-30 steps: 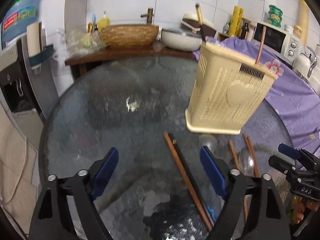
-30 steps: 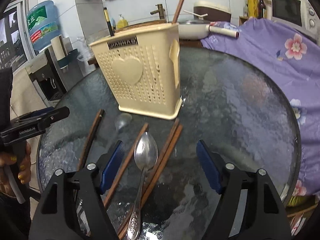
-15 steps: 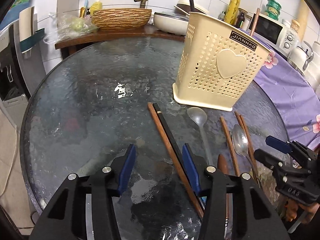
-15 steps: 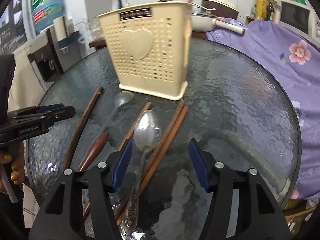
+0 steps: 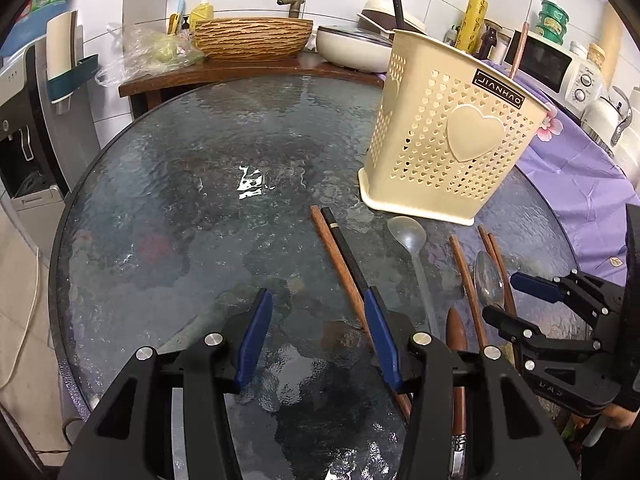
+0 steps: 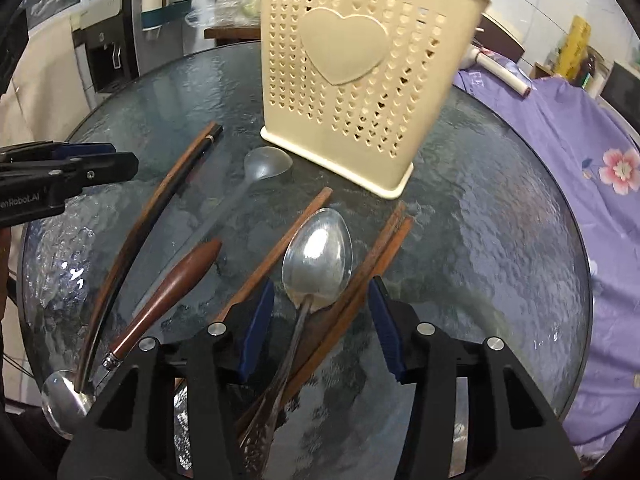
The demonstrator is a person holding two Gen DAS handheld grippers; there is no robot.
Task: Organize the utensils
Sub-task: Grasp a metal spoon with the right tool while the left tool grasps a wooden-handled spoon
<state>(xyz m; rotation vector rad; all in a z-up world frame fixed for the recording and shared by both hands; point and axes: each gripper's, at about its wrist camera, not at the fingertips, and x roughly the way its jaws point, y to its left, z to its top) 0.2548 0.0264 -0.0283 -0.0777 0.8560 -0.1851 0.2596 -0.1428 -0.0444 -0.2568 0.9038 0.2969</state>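
A cream perforated utensil holder (image 5: 452,144) stands on the round glass table (image 5: 200,200), with a couple of chopsticks in it; it also shows in the right wrist view (image 6: 352,68). In front of it lie a metal spoon (image 6: 316,256), a clear plastic spoon (image 6: 260,166), a wooden-handled utensil (image 6: 172,284), and several brown and black chopsticks (image 5: 340,256). My left gripper (image 5: 316,332) is open and empty, low over the table beside the chopstick pair. My right gripper (image 6: 320,324) is open, its jaws on either side of the metal spoon's neck and two brown chopsticks (image 6: 372,264).
A purple floral cloth (image 6: 580,152) covers furniture right of the table. Behind it stand a wooden counter with a woven basket (image 5: 252,36), a white pot (image 5: 348,46), a microwave (image 5: 556,68) and a water dispenser (image 5: 24,92).
Both grippers have dropped lower and closer to the utensils. Both jaw gaps have narrowed. The right gripper now straddles the metal spoon.
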